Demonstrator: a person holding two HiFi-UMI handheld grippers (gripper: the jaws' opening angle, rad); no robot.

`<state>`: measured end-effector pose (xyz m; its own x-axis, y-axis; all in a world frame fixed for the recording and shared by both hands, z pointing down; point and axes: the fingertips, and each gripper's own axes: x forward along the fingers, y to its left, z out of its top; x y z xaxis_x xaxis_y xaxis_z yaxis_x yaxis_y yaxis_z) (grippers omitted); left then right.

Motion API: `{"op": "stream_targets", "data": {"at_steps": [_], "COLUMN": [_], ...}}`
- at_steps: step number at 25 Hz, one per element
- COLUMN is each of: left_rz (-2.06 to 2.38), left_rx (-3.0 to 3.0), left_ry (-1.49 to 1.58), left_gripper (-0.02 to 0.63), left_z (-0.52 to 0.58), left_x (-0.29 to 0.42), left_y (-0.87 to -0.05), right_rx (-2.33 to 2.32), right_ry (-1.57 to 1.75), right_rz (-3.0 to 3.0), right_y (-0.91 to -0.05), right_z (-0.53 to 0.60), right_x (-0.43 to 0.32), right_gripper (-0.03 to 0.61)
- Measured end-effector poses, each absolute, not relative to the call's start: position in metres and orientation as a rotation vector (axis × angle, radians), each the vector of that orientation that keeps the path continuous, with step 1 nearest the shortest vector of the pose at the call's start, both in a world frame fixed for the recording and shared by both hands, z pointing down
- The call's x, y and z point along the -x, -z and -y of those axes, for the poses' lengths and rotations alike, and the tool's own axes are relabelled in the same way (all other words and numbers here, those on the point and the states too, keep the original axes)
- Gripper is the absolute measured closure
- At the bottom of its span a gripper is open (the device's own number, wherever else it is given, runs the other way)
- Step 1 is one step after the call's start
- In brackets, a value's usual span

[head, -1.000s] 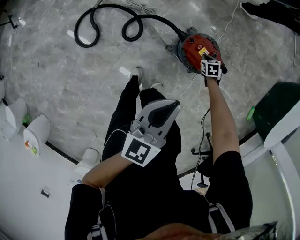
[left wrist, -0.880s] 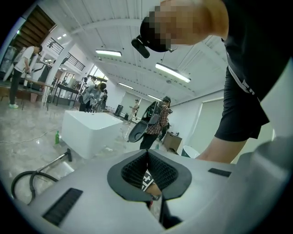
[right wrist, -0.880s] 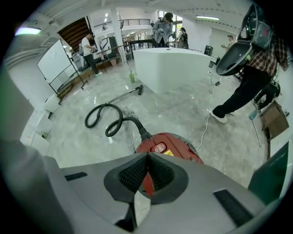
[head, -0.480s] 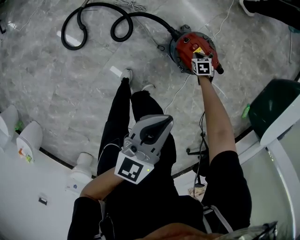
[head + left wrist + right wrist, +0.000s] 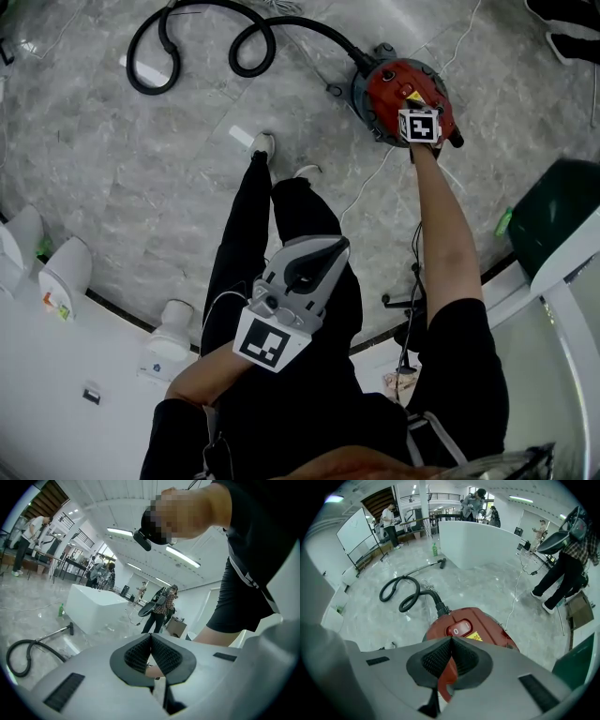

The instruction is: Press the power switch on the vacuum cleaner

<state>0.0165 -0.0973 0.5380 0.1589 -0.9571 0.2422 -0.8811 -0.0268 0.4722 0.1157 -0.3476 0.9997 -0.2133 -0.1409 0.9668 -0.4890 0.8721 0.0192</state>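
Now hovering right gripper (image 5: 451, 641), jaws together & empty, just over red vacuum cleaner (image 5: 394, 89) on floor (image 5: 141, 169) — aiming at power switch (image 5: 459, 628) on top. Judging shell rigid, heavy enough to stay put — prob. needing a push w/ joined tips, no gripping. Holding left gripper (image 5: 150, 637) pinched, empty, well apart. Seeing no containers w/ contents.

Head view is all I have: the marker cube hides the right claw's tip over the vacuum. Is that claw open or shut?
Observer: Shut; the right claw shows its jaws together, nothing between them.
Reviewer: Where is the switch?
Observer: The red switch sits on the vacuum top, just beyond the tips; contact I cannot tell.
Reviewer: Left claw?
Observer: The left claw is shut, empty, tilted up toward the ceiling.
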Motion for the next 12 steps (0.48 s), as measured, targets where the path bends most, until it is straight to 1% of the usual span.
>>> {"op": "stream_targets", "data": {"at_steps": [4,12], "left_rz": [1.748,1.762], "left_rx": [-1.893,-1.897], "left_ry": [0.193,0.160], "left_gripper": [0.594,0.594], "left_z": [0.093,0.094], "left_x": [-0.006,0.006], "left_y": [-0.544,-0.557], "right_rx": [-0.505,-0.503], "right_ry": [-0.388,-0.350], "right_rz": [1.780,1.746], "right_y": [-1.007,-1.012], "right_z": [0.351,0.351], "right_x": [-0.110,-0.100], "right_gripper": [0.560,0.560]}}
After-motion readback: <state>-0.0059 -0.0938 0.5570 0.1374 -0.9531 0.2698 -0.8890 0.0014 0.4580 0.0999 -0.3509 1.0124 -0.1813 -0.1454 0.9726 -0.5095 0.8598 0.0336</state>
